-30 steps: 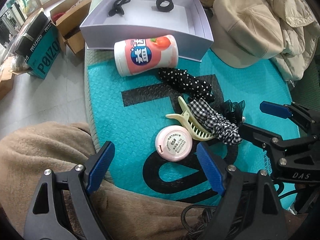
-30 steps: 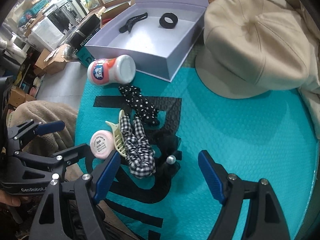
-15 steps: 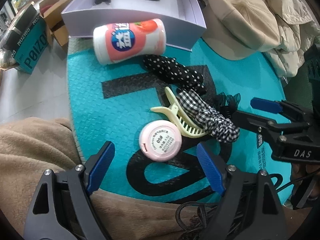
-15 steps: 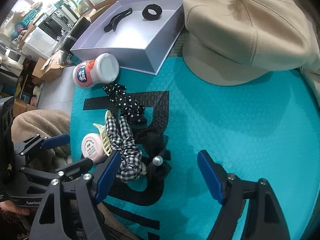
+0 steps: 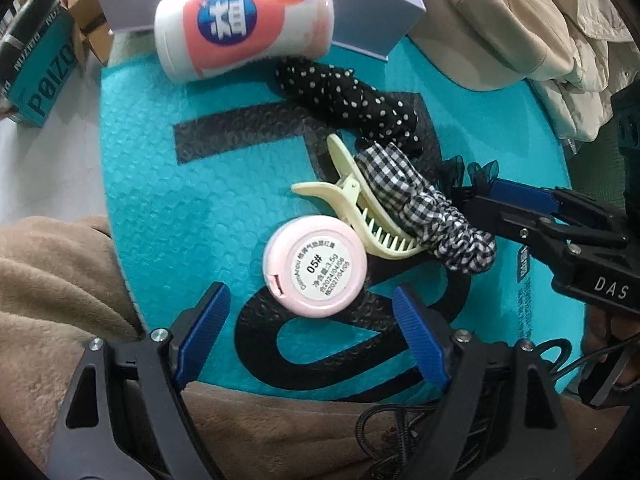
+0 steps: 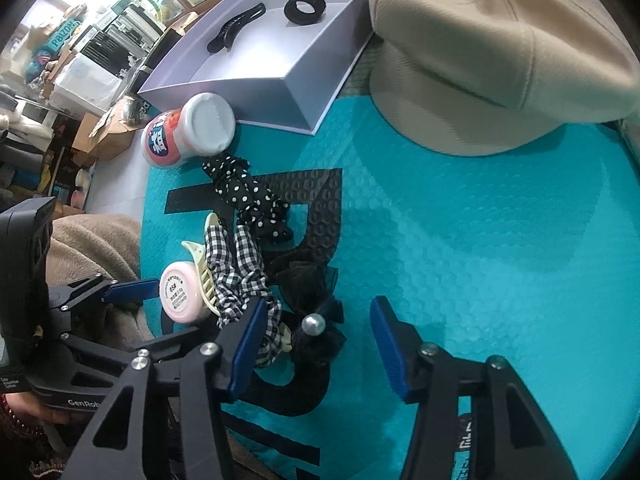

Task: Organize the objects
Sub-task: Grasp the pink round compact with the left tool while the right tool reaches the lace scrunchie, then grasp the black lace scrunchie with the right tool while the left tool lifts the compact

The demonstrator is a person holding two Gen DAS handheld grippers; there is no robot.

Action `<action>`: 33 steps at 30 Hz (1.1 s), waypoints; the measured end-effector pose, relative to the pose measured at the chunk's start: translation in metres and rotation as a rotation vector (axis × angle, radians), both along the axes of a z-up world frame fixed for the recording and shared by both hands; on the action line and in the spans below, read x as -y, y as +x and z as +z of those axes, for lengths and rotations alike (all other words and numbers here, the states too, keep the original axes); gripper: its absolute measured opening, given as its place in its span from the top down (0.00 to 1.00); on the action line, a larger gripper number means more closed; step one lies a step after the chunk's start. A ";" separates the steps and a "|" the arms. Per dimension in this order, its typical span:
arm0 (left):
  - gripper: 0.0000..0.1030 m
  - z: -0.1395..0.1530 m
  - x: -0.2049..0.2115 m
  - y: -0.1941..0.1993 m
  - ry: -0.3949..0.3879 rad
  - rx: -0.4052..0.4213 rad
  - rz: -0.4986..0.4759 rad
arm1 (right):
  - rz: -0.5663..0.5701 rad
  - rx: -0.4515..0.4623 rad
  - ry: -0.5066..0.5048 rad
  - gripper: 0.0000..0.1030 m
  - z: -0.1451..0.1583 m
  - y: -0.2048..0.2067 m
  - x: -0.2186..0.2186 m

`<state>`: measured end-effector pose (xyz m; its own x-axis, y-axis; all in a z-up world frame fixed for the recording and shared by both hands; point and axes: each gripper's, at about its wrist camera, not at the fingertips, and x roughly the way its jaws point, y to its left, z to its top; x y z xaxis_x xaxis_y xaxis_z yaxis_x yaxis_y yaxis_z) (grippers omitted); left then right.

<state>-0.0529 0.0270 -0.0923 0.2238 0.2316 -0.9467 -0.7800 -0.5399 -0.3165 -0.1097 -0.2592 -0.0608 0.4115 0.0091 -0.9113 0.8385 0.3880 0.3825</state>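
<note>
The left tongs (image 5: 310,330) hang wide apart just short of the round pink compact (image 5: 315,265), which lies label-up on the teal bubble mailer (image 5: 160,184), touching the cream claw clip (image 5: 360,216). It looks light, rigid and smooth, so gripping its rim across the widest part seems safest. The right tongs (image 6: 316,344) gape wide over the black pearl bow (image 6: 314,320).

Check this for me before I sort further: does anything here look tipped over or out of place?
Yes. The peach-labelled bottle lies on its side against the lavender box, not upright. The round pink compact sits label-side up. The scrunchies and cream claw clip lie tangled together.
</note>
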 end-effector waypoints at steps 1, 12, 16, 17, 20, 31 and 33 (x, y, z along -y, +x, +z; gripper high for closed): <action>0.21 0.001 0.000 -0.001 0.011 -0.006 0.003 | 0.000 0.000 0.000 0.52 -0.001 0.000 -0.001; 0.51 0.007 -0.001 -0.007 0.066 -0.061 -0.007 | -0.008 -0.028 0.008 0.76 -0.007 -0.002 -0.002; 0.51 0.009 0.000 -0.011 0.068 -0.065 -0.002 | -0.008 -0.051 -0.003 0.76 -0.006 -0.003 -0.002; 0.51 0.010 0.001 -0.013 0.070 -0.068 0.001 | -0.008 -0.055 -0.003 0.76 -0.006 -0.004 -0.003; 0.51 0.016 0.003 -0.017 0.089 -0.079 0.008 | -0.005 -0.070 -0.006 0.76 -0.006 -0.005 -0.003; 0.51 0.028 0.027 -0.011 0.134 -0.072 -0.296 | 0.011 -0.085 -0.013 0.76 0.007 -0.005 -0.003; 0.51 0.028 0.025 -0.012 0.135 -0.071 -0.294 | 0.015 -0.086 -0.017 0.76 0.012 -0.004 -0.004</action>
<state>-0.0652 0.0017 -0.0645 0.2345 0.2909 -0.9276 -0.9189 -0.2450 -0.3092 -0.1139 -0.2556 -0.0492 0.3316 -0.0010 -0.9434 0.8621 0.4065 0.3026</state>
